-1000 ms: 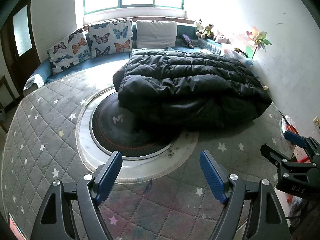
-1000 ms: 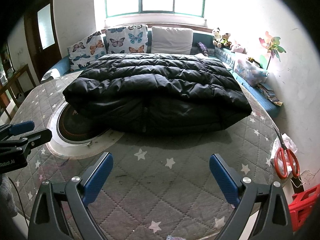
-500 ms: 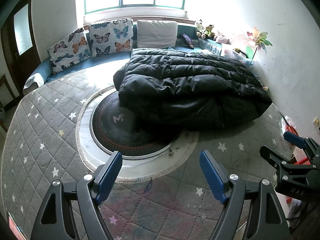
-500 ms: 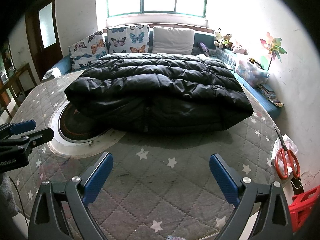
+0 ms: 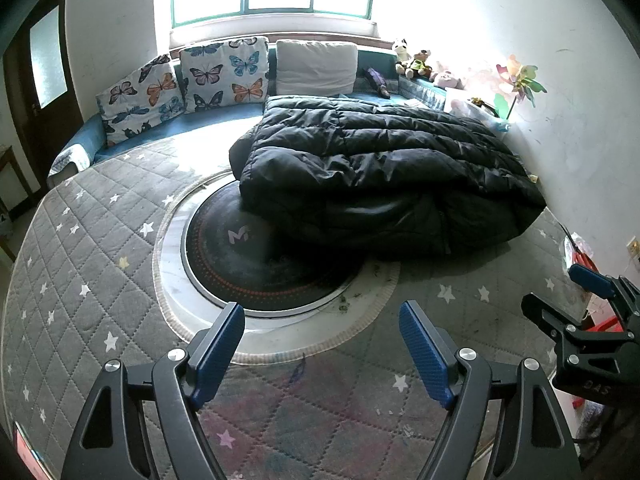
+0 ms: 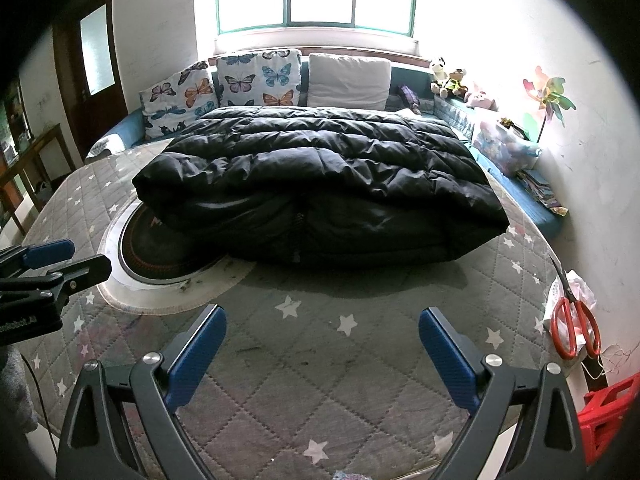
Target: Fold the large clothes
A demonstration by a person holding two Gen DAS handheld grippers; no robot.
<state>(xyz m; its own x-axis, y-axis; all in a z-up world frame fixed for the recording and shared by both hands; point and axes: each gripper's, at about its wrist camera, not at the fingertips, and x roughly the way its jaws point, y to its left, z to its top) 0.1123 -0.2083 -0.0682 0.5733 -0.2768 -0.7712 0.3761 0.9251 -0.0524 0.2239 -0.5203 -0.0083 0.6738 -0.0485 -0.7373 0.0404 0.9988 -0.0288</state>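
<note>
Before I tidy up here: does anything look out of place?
Yes: red-handled scissors lie loose at the quilted mat's right edge, and the black puffer coat partly covers the round dark disc.

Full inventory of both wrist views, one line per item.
down jacket: 1, black, folded, mid-table, overlapping the disc
quilted cover: 1, grey with stars, on the table
round disc: 1, dark, table centre
butterfly cushions: 2, white patterned, bench
plain cushion: 1, white, bench
plush toys: several, far-right bench
pinwheel: 1, multicolour, right wall
scissors: 1, red-handled, right table edge
left tool: open, empty
right tool: open, empty
</note>
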